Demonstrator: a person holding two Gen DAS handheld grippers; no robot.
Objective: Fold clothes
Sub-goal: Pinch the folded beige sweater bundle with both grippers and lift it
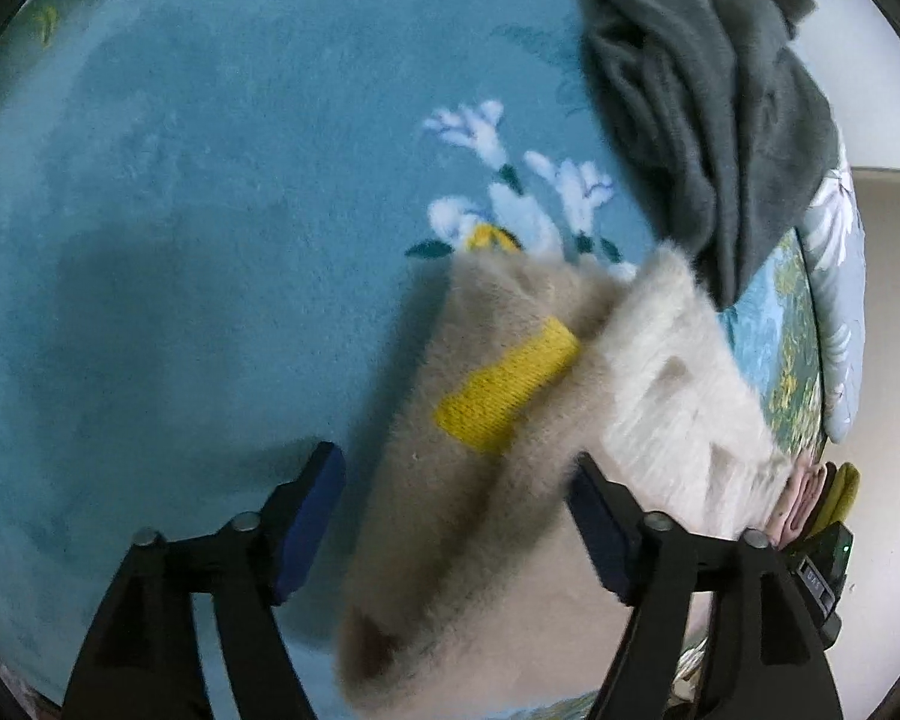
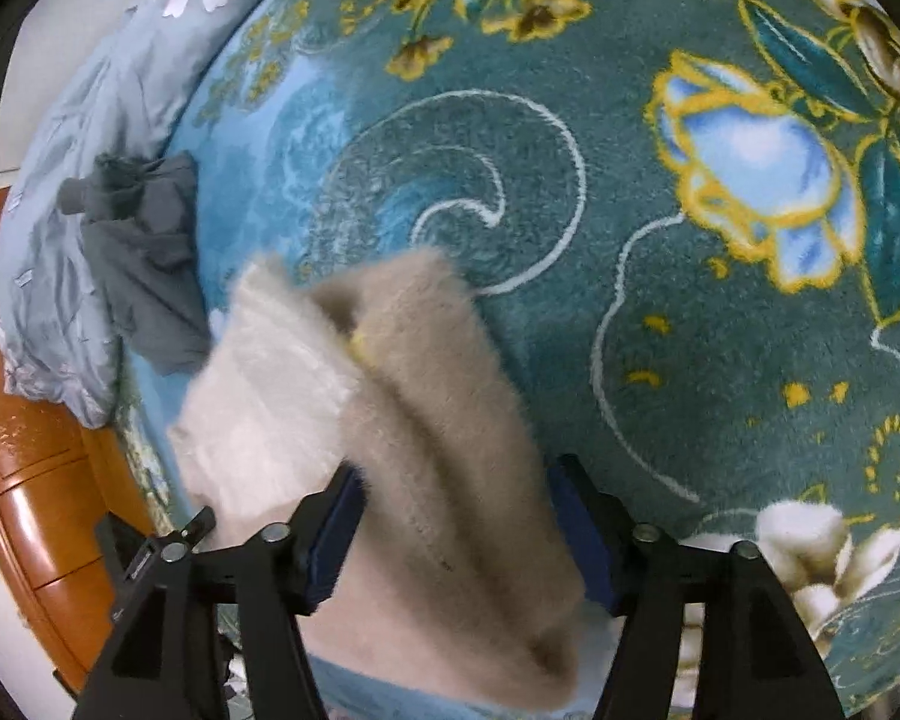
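A fuzzy beige and cream garment (image 1: 498, 420) with a yellow knit patch (image 1: 507, 387) lies partly folded on the blue floral blanket (image 1: 210, 210). My left gripper (image 1: 456, 480) is open, its jaws wide apart over the garment's lower part, with the left finger above bare blanket. In the right wrist view the same garment (image 2: 426, 420) lies between the jaws of my right gripper (image 2: 456, 498), which is open around its beige fold without pinching it. The cream part (image 2: 270, 396) lies to the left.
A crumpled dark grey garment (image 1: 708, 102) lies beyond the fuzzy one; it also shows in the right wrist view (image 2: 144, 264). A pale blue floral quilt (image 2: 72, 228) lines the bed edge. An orange wooden bed frame (image 2: 24, 480) is at the left. A folded stack (image 1: 816, 498) sits at the right.
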